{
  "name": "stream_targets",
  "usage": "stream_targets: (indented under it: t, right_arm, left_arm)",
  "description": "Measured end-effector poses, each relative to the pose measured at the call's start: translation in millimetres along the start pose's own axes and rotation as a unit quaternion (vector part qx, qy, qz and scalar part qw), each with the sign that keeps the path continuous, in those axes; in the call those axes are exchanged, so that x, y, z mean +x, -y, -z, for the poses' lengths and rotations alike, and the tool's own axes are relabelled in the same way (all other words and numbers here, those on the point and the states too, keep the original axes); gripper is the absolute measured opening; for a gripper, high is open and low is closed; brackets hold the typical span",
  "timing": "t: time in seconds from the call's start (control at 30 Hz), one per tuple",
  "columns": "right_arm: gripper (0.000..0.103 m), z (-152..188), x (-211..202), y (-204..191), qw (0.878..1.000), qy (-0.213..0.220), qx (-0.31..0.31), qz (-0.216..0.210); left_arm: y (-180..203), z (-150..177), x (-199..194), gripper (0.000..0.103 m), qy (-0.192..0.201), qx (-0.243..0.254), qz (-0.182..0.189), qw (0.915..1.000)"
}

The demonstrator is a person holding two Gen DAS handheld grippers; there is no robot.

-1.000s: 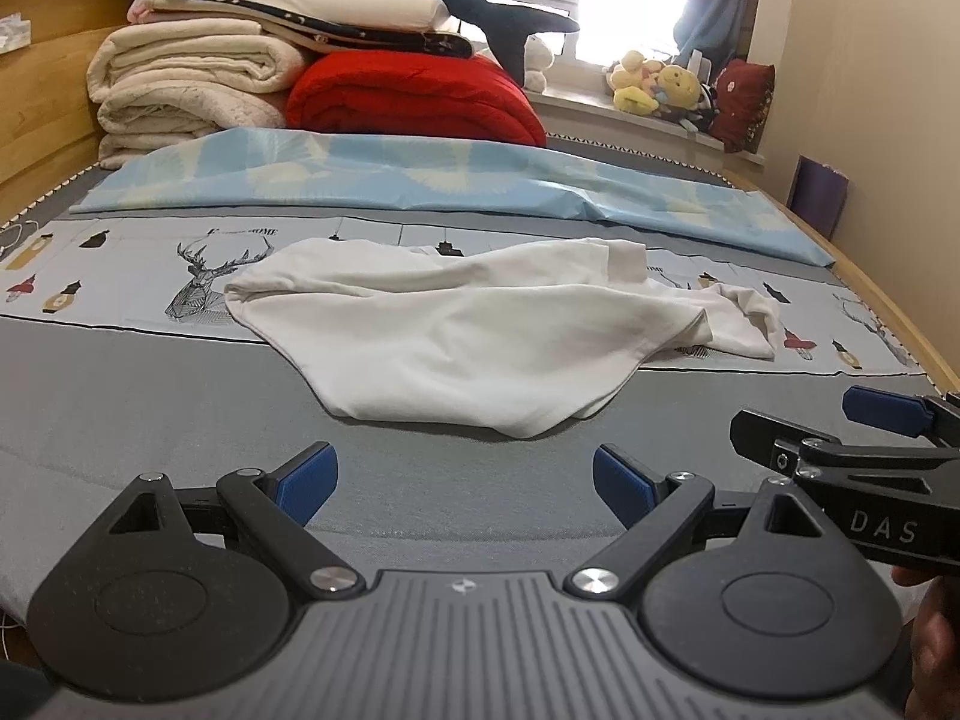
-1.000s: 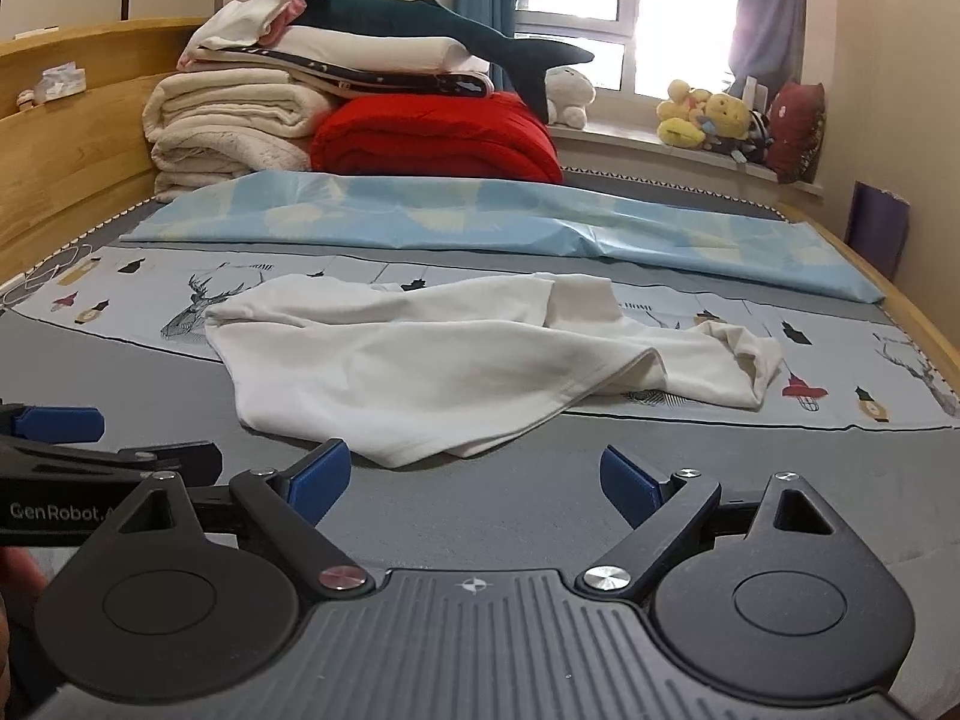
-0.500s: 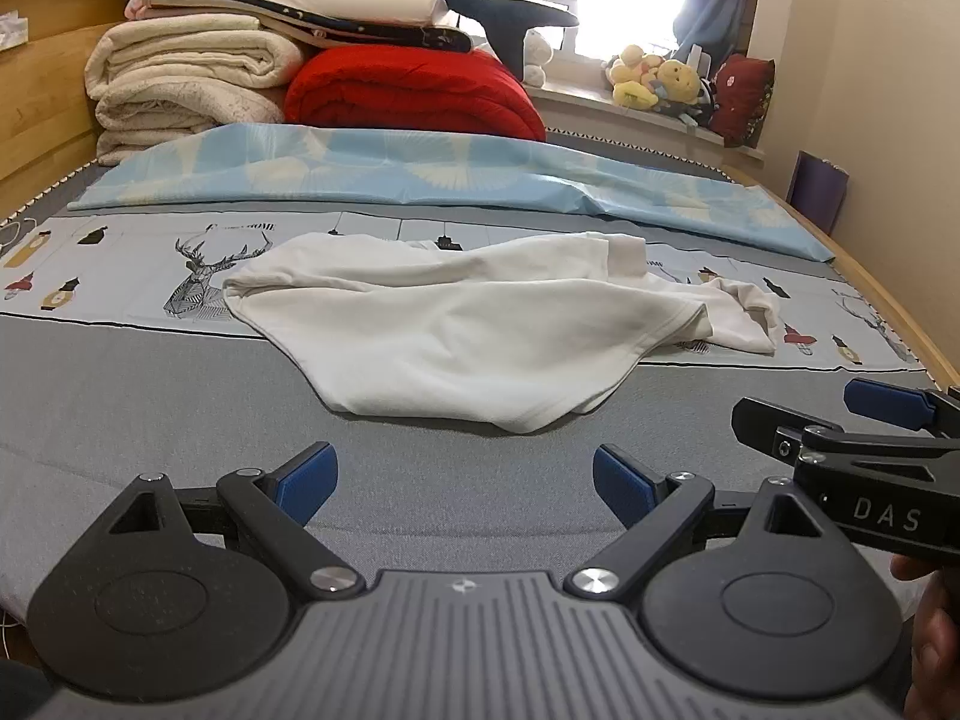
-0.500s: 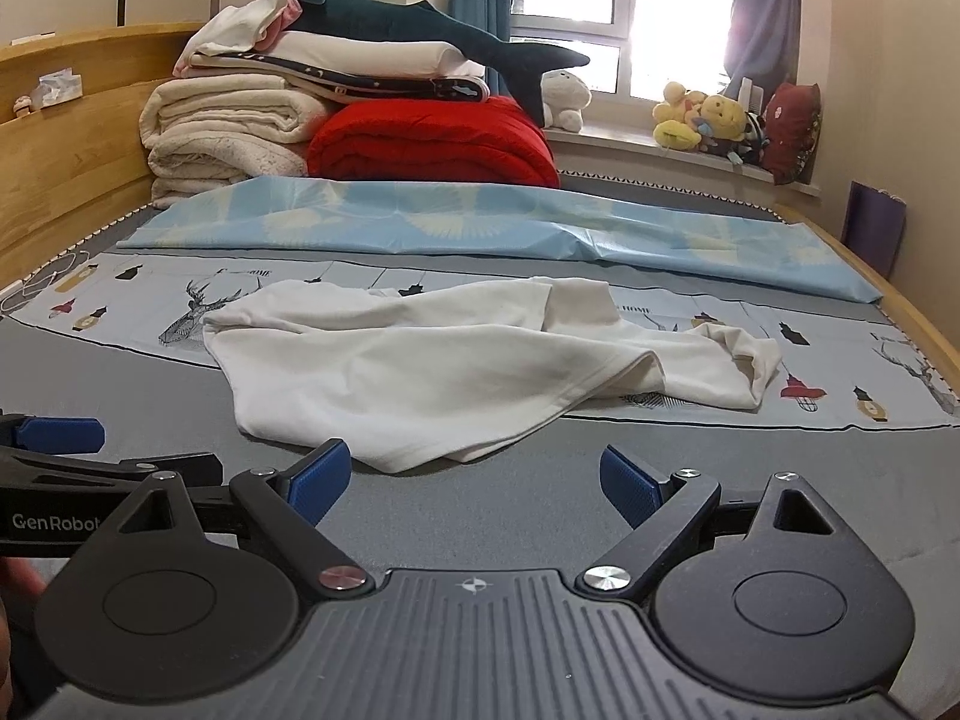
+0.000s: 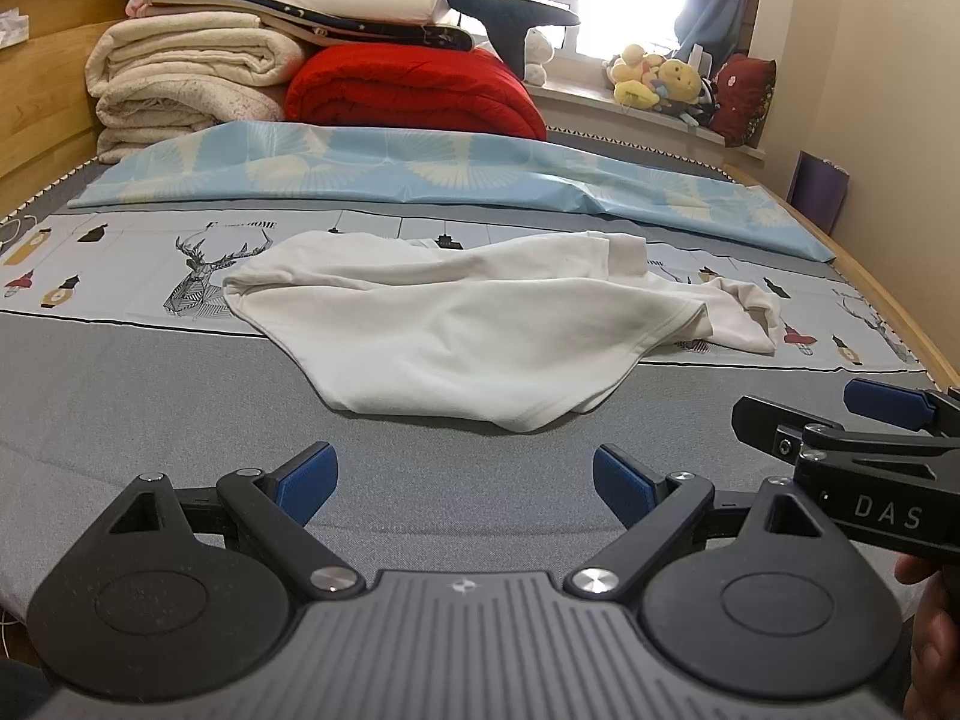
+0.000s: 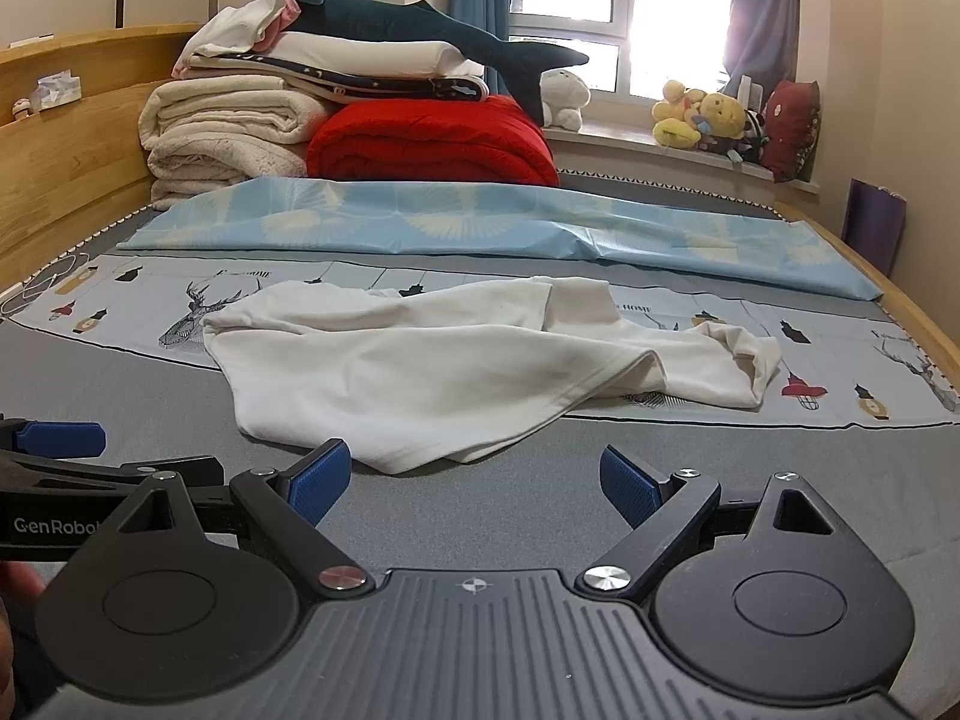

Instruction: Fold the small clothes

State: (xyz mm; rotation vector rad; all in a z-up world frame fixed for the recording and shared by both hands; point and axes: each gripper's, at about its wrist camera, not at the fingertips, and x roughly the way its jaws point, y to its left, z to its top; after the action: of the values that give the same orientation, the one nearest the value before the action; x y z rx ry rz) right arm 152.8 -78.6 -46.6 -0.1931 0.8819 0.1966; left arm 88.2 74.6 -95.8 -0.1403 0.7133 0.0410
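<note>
- White, soft cotton garment [image 5: 480,330] is lying crumpled mid-bed on the grey printed bedsheet [image 5: 150,372], probably light and limp.
- I am holding left tool [image 5: 465,480] and right tool [image 6: 474,483] spread, empty, near its front hem.
- I am judging the hem corners the best hold.

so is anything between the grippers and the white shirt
Nothing visible. Only bare grey bedsheet lies between the open left gripper and the crumpled white shirt, and the same holds for the open right gripper. Neither touches the shirt yet.
</note>
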Motion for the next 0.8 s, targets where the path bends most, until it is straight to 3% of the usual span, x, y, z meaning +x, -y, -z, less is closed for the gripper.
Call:
stream_targets:
  t: [0.8]
  right_arm:
    - [0.090, -0.3, -0.1, -0.3, 1.000, 0.000, 0.001, -0.001]
  left_arm:
    - [-1.9, -2.8, -2.7, 0.095, -0.005, -0.003, 0.003, 1.0000]
